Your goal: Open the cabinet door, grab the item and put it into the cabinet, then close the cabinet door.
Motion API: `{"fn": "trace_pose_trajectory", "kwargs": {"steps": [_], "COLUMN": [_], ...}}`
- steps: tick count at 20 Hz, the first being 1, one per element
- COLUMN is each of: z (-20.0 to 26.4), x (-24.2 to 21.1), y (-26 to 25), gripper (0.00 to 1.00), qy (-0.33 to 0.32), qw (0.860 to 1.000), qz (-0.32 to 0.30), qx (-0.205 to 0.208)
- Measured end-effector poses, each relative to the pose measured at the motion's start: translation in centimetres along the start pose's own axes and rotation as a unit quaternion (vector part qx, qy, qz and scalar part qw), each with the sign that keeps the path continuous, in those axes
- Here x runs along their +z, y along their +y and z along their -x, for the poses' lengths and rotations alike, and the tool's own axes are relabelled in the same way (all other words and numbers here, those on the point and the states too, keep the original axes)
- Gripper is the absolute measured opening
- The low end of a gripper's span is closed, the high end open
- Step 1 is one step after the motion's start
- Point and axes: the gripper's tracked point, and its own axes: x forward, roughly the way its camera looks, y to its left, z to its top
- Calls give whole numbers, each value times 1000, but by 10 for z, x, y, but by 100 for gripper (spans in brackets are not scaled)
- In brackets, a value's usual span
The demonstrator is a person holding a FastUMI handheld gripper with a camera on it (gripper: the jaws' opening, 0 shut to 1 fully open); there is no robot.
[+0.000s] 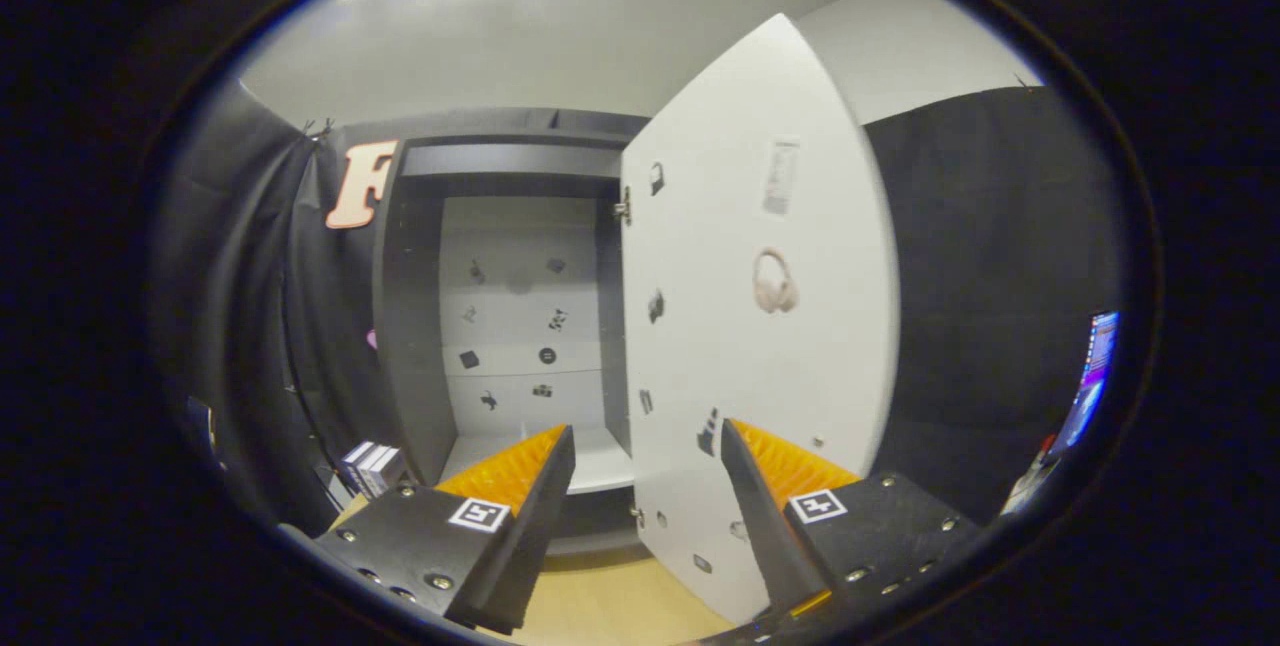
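Your tongs (648, 456) are spread and empty, just short of the cabinet. The door (760, 326) stands open to their right, its edge between the fingers. No loose item is plain to see; boxes (372, 464) sit left of the cabinet (420, 326). Back off squarely, clear the door, then seek the item.

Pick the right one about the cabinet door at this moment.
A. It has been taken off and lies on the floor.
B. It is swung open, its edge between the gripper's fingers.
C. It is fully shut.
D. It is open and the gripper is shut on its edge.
B: the cabinet door stands swung open with the cabinet interior showing, and the gripper is open, its fingers apart either side of the door's edge.
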Motion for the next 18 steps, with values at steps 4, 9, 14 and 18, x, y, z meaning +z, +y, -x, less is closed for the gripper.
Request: {"fn": "trace_pose_trajectory", "kwargs": {"steps": [4,9,14,18], "z": [23,33,18,2], "x": [-4,-5,-17,-19], "y": [-71,-140,-170,-172], "gripper": [86,86,87,87], "qy": [-2,-6,6,16], "qw": [996,983,977,980], "qz": [7,4,12,18], "qx": [-94,-181,-210,-199]}}
